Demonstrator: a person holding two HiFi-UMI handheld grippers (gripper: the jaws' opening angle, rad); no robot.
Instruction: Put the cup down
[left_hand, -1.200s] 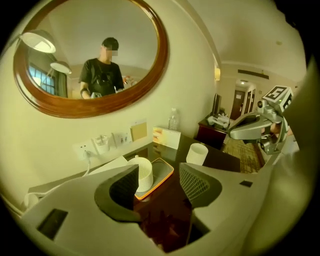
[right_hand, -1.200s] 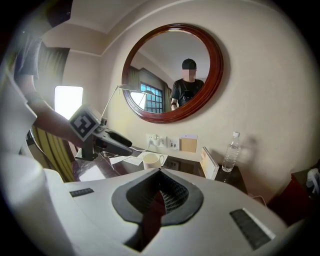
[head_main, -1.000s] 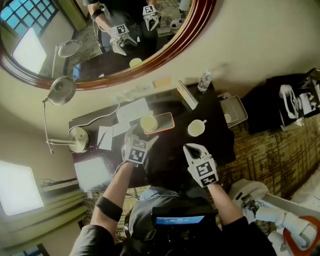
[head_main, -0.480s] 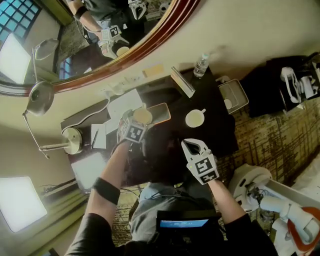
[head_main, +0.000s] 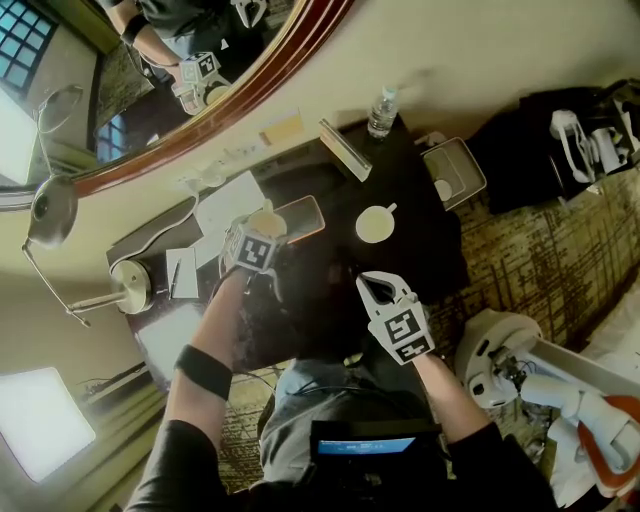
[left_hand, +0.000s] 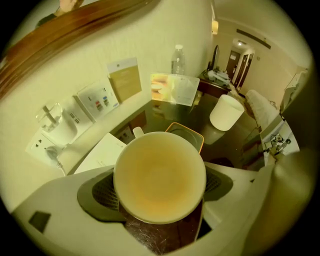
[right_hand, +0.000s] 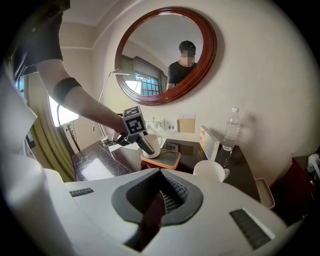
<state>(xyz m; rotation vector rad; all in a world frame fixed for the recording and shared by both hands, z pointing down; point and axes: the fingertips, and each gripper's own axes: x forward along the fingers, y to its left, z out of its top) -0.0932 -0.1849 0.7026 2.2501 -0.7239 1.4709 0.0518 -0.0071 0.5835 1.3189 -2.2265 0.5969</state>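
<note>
The cup (left_hand: 159, 177) is hanging in the left gripper (head_main: 262, 232) over the left end of the orange tray (right_hand: 161, 166), mouth up and upright. The fingers are standing wide, one pad pressing on each side of the cup's wall. They have just been closing, with the cup between them. From the right gripper view the cup's base is looking level with the tray's left rim. I cannot tell whether it is already resting there or hovering just above it. Judging from that, the carrying part is looking finished and the setting-down is nearly done. What is remaining is the last bit of lowering, if any, then letting the fingers open and lifting the gripper clear.

The left forearm is reaching forward from the body towards the tray, with the gripper pointing steeply down at it and its marker cube facing up. The right gripper (head_main: 377, 290) is waiting on the near side of the tray, well apart from it and close to the person's body. It is pointing forward and somewhat down, its fingers pressing together with nothing between them, and it is taking no part in the placing. A second cup (head_main: 375, 223) is standing on the dark tabletop (head_main: 420, 245) to the right of the tray, untouched
</note>
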